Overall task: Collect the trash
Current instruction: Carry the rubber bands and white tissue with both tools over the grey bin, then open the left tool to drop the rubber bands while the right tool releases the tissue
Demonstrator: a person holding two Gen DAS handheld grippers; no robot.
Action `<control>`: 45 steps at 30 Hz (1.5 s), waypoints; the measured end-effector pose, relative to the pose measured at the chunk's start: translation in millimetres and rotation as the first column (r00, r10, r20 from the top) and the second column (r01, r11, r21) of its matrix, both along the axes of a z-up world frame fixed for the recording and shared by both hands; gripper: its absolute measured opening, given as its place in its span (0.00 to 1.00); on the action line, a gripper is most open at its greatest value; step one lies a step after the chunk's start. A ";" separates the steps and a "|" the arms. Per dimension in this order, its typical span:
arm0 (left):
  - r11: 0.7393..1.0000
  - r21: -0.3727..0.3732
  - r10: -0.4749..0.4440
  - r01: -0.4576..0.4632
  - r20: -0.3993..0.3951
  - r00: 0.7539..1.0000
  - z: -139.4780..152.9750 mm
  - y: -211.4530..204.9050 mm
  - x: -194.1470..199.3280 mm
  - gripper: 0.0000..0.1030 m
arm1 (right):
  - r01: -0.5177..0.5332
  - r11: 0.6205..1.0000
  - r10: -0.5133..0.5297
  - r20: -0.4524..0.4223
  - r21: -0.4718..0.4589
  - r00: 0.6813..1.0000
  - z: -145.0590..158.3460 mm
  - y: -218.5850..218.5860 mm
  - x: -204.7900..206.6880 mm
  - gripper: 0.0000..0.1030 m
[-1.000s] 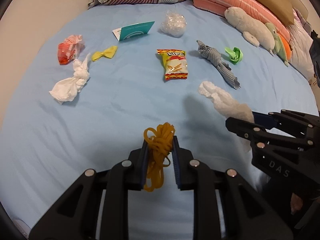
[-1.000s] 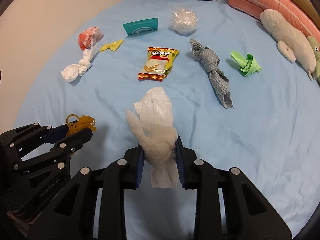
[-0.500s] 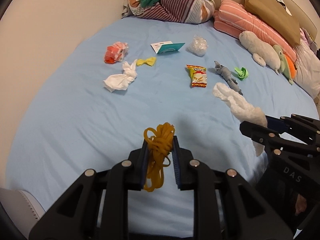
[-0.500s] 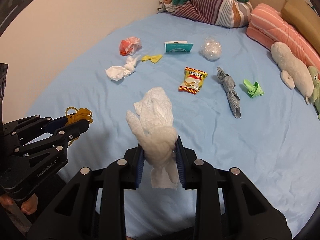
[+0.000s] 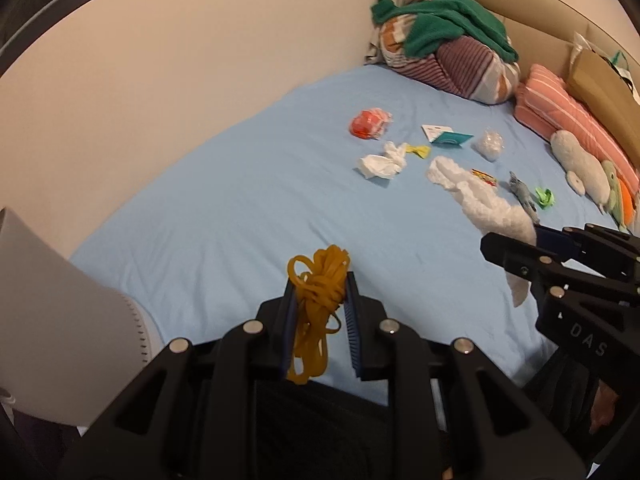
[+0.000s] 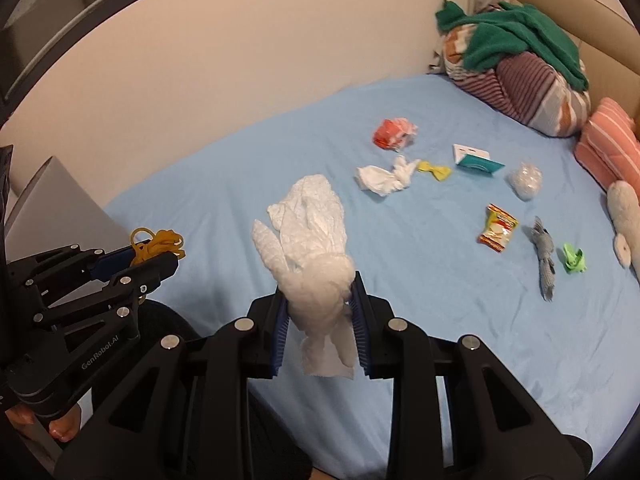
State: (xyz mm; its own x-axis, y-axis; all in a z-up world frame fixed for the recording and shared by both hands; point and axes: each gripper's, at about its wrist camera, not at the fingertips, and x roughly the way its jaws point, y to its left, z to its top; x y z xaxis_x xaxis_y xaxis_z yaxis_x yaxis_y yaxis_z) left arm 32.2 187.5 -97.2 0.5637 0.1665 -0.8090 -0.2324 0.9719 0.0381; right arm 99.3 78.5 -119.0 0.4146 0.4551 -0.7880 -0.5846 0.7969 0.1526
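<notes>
My left gripper (image 5: 320, 312) is shut on a tangle of yellow rubber bands (image 5: 318, 300), held above the near edge of the blue bed (image 5: 240, 208). My right gripper (image 6: 320, 316) is shut on a knotted white tissue wad (image 6: 312, 240), also above the near edge. Each gripper shows in the other's view, the left (image 6: 136, 256) and the right (image 5: 532, 248). Trash lies farther up the sheet: a white tissue (image 6: 384, 176), an orange wrapper (image 6: 392, 132), a yellow bow-shaped wrapper (image 6: 434, 170), a teal card (image 6: 476, 160), a clear plastic ball (image 6: 526, 180), a snack bag (image 6: 498, 232), a grey wrapper (image 6: 544, 252), a green scrap (image 6: 574, 258).
A white rounded bin-like object (image 5: 52, 340) stands at the lower left beside the bed; it also shows in the right wrist view (image 6: 56, 204). A beige wall (image 5: 160, 80) runs along the bed's left side. Pillows, a bundle of clothes (image 6: 520, 60) and plush toys (image 5: 584, 168) line the head and right side.
Both grippers have pulled back and risen from the bed with their loads still held and swung left. The wall and the white object at lower left have come into view.
</notes>
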 end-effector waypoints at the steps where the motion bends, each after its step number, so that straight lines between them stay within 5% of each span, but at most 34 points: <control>1: 0.999 0.009 0.032 -0.032 0.009 0.999 5.9 7.1 -8.1 0.22 | -0.025 1.000 0.025 0.004 0.006 1.000 3.1 9.0 -4.3 0.26; 12: 0.941 0.077 0.323 -0.329 0.079 0.943 58.6 67.0 -100.6 0.22 | -0.347 0.934 0.340 0.080 0.087 0.937 48.2 110.4 -61.3 0.26; 22: 0.813 0.102 0.560 -0.573 0.126 0.819 93.7 110.2 -183.7 0.22 | -0.570 0.813 0.554 0.145 0.116 0.820 80.3 169.8 -107.0 0.26; 38: 0.660 0.094 0.721 -0.745 0.198 0.664 128.3 151.7 -230.7 0.22 | -0.799 0.594 0.764 0.243 0.099 0.598 129.5 258.3 -151.0 0.26; 45: 0.614 0.080 0.761 -0.785 0.201 0.616 133.8 173.7 -232.2 0.22 | -0.851 0.520 0.818 0.244 0.070 0.520 136.5 301.8 -148.8 0.26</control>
State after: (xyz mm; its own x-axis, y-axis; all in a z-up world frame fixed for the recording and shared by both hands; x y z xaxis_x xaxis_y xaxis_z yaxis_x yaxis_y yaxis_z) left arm -200.0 361.2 36.6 0.2674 0.6992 -0.6631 -0.9086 0.4121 0.0682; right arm -49.5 380.3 17.5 -0.1167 0.7688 -0.6287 -0.9930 -0.1011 0.0607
